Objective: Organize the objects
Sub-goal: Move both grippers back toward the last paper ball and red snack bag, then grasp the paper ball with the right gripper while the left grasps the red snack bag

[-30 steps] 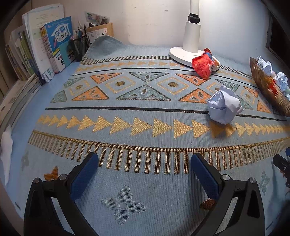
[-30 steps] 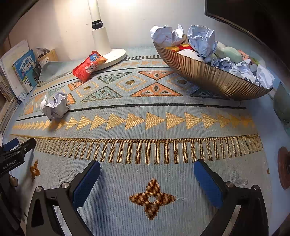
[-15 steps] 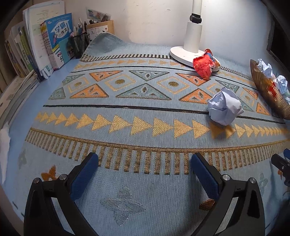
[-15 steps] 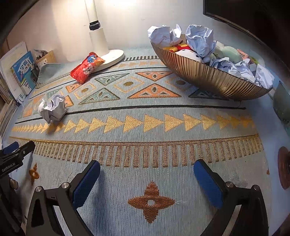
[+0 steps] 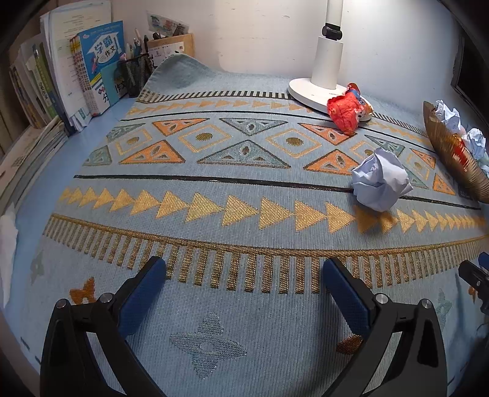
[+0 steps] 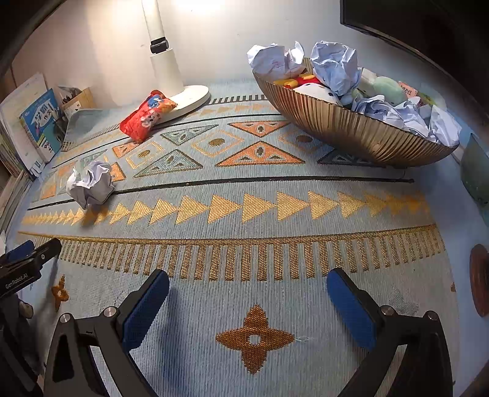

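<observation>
A crumpled white paper ball [image 5: 380, 182] [image 6: 89, 183] lies on the patterned blue mat [image 5: 232, 189]. Behind it a red snack packet [image 5: 347, 110] [image 6: 146, 115] leans on the white lamp base [image 5: 318, 91] [image 6: 189, 99]. A ribbed golden bowl [image 6: 345, 129] [image 5: 452, 158] at the right holds several paper balls and soft toys. My left gripper [image 5: 243, 274] hangs open over the near mat, well short and left of the paper ball. My right gripper [image 6: 247, 282] is open too, with nothing between its blue pads, in front of the bowl.
Books [image 5: 91, 70] and a mesh pen holder [image 5: 136, 74] line the back left, where the mat's corner curls up. A dark screen edge [image 6: 406, 27] rises behind the bowl. The left gripper's tip [image 6: 30, 259] shows at the right wrist view's left edge.
Both grippers have drifted slightly, the left one easing forward and right so the paper ball sits a little nearer. Both stay open; nothing on the mat has moved.
</observation>
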